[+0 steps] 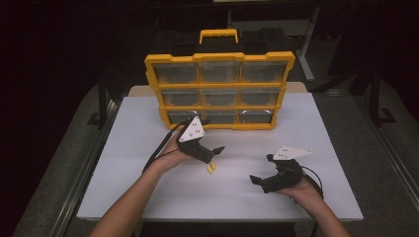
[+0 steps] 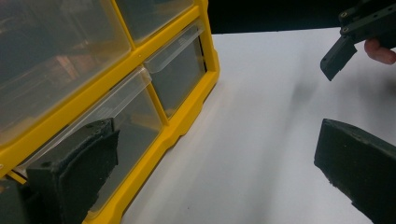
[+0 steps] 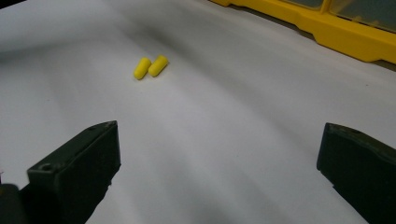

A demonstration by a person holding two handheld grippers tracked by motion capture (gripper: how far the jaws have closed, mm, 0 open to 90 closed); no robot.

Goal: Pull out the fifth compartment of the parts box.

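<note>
Both tools, left tool (image 1: 213, 152) and right tool (image 1: 262, 183), gape empty; the right faces two yellow earplugs (image 3: 150, 67) mid-counter (pickup likely next), needing a reach forward.

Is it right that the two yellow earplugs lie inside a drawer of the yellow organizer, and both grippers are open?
Not quite. The earplugs lie side by side on the white table, in front of the organizer, not in a drawer; the right gripper view shows this plainly. The rest holds: the left gripper and the right gripper are both open.
</note>
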